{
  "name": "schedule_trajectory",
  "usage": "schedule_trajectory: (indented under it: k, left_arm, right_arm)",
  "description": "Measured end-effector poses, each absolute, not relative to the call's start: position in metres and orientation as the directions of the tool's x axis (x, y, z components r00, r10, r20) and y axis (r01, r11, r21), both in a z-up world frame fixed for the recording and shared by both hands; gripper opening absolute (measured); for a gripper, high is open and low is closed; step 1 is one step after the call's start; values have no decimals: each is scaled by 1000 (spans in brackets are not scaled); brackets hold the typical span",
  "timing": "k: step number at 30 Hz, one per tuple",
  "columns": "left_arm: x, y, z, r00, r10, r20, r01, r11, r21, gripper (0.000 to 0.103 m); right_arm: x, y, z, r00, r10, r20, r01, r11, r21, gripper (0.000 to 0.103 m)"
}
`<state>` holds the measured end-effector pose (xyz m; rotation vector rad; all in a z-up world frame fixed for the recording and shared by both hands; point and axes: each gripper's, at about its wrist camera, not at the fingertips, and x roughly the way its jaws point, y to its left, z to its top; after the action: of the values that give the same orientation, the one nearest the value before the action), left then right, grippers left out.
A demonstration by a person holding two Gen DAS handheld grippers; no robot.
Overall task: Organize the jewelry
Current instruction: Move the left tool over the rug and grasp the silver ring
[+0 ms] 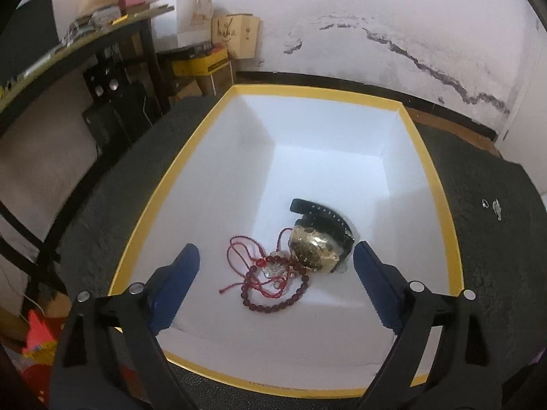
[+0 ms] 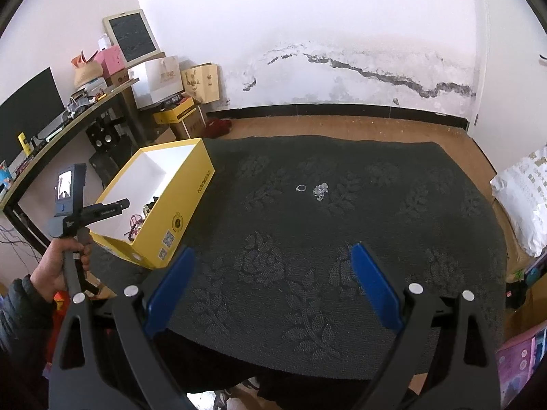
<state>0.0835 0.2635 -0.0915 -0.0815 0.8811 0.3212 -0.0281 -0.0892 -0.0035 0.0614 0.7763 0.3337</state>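
A yellow-rimmed white box [image 1: 177,177] stands on a dark floral cloth; it also shows in the right wrist view [image 2: 177,212]. Inside lie a gold watch with a black strap [image 1: 318,239], a dark red bead bracelet [image 1: 277,294] and a red cord [image 1: 239,249]. My left gripper [image 1: 277,256] is open and empty, held over the box above these pieces. A small ring [image 2: 301,188] and a clear crystal piece [image 2: 319,191] lie on the cloth, far ahead of my right gripper [image 2: 273,259], which is open and empty.
The dark cloth [image 2: 342,239] covers the table; the wood floor shows beyond its far edge. A desk with a monitor [image 2: 30,109], boxes and bags stands at the left. A white bag [image 2: 523,198] lies at the right. A hand [image 2: 65,266] holds the left gripper.
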Motion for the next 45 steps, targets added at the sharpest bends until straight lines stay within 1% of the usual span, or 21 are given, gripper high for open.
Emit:
schedule_trajectory:
  k: [3, 12, 14, 16, 20, 25, 28, 34, 37, 42, 45]
  left_arm:
    - [84, 256, -86, 596, 233, -769, -296, 953, 60, 91]
    - [76, 209, -62, 617, 193, -763, -242, 969, 49, 91]
    - [72, 186, -53, 635, 165, -755, -200, 979, 46, 91]
    - [67, 160, -46, 654, 143, -743, -157, 986, 52, 91]
    - [55, 97, -41, 691, 84, -718, -50, 996, 69, 93]
    - [43, 29, -57, 712, 36, -701, 72, 990, 123, 93]
    - [49, 2, -76, 711, 34, -702, 102, 983, 150, 93]
    - [84, -6, -118, 657, 24, -754, 68, 994, 91, 93]
    - [107, -9, -131, 648, 36, -761, 58, 994, 96, 93]
    - [152, -17, -150, 671, 59, -739, 60, 989, 133, 93]
    - [185, -23, -167, 651, 68, -756, 73, 986, 151, 93]
  right_arm:
    - [-30, -96, -4, 667, 310, -678, -269, 948, 169, 90]
    - [-42, -112, -9, 690, 267, -673, -274, 957, 100, 90]
    - [-45, -118, -11, 703, 255, -664, -266, 960, 87, 91]
    - [-47, -126, -17, 715, 245, -655, -246, 965, 92, 94]
    - [-47, -142, -33, 715, 236, -658, -217, 970, 113, 94]
    - [-35, -156, -51, 698, 224, -680, -193, 973, 124, 94]
    - [-28, -161, -59, 691, 224, -688, -194, 973, 122, 94]
    - [-20, -169, -66, 677, 258, -689, -226, 964, 138, 94]
    - [-13, -172, -70, 671, 276, -689, -239, 959, 152, 94]
    - [7, -177, -90, 641, 288, -712, -240, 956, 170, 94]
    - [22, -181, -110, 606, 298, -738, -236, 953, 191, 94]
